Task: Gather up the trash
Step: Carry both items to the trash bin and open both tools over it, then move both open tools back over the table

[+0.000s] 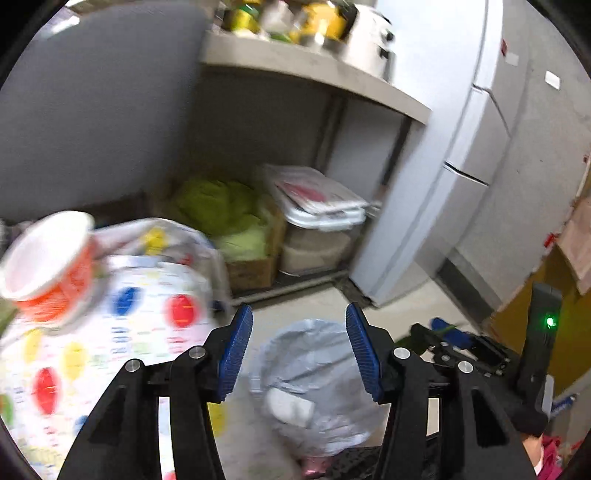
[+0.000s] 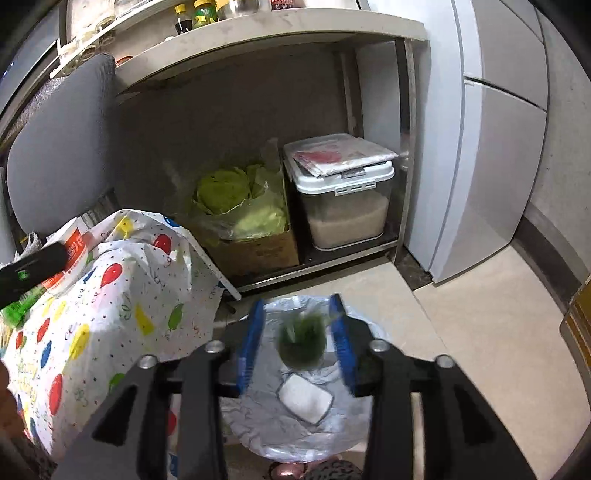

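Observation:
A trash bin lined with a grey bag [image 1: 314, 373] [image 2: 295, 424] stands on the floor below both grippers, with a white packet [image 2: 304, 398] inside. My right gripper [image 2: 297, 339] is open over the bin, and a blurred green object [image 2: 301, 341] is between its fingers, apart from the pads. My left gripper [image 1: 299, 354] is open and empty above the bin. An orange and white paper cup [image 1: 48, 262] lies on the table with the balloon-print cloth [image 1: 110, 332] at left, also in the right wrist view [image 2: 74, 251].
Under the counter [image 2: 258, 33] stand a cardboard box of cabbage [image 2: 240, 214] and a lidded rice container [image 2: 343, 195]. A grey chair back [image 2: 59, 147] is at left. A white fridge [image 2: 480, 147] stands at right. The other gripper [image 1: 480, 354] shows at right.

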The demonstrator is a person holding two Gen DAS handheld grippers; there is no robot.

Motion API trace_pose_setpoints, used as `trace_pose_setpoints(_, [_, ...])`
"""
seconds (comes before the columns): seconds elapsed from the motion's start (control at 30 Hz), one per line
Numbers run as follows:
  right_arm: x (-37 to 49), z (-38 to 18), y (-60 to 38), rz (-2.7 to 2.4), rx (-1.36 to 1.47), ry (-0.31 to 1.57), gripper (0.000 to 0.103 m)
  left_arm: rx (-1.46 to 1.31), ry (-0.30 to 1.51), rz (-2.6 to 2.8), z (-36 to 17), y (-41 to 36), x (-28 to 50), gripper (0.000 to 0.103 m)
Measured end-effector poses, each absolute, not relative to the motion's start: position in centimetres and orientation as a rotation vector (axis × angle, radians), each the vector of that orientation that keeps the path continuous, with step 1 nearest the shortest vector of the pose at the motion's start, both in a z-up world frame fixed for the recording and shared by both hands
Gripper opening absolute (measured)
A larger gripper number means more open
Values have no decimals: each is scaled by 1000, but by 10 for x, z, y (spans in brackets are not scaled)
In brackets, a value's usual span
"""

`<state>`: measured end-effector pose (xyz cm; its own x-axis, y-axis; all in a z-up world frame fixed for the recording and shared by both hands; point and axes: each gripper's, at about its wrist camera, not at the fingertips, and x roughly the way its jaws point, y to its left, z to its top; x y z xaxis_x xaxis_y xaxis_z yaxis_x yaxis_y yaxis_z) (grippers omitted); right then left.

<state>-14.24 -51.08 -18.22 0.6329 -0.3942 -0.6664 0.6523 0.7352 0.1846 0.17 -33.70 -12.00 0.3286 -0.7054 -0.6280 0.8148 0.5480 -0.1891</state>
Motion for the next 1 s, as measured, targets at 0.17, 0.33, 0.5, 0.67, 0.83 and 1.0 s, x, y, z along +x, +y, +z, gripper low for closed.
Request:
trace_pose_setpoints(0.17, [-139, -160, -490, -609, 423, 605, 42, 157, 694, -897, -109, -279, 13, 54])
trace_pose_setpoints(0.33, [-135, -127, -447, -561, 359, 569, 42, 145, 671, -777, -99, -204, 18, 54])
trace_pose_setpoints(0.5, [-117, -104, -396, -470, 306, 555, 42, 177, 684, -600, -103, -126, 23, 54])
trace_pose_setpoints(0.67, [-86, -90, -338, -330, 258, 552, 42, 165, 705, -401, -110, -52, 33, 54])
trace_pose_setpoints(0.83, [-46, -94, -292, -224, 203, 590, 44, 90, 720, -299, -120, 4, 53, 54])
trace_pose_setpoints(1.0, [-16, -103, -268, -168, 174, 630, 47, 48, 734, -315, -130, 15, 68, 58])
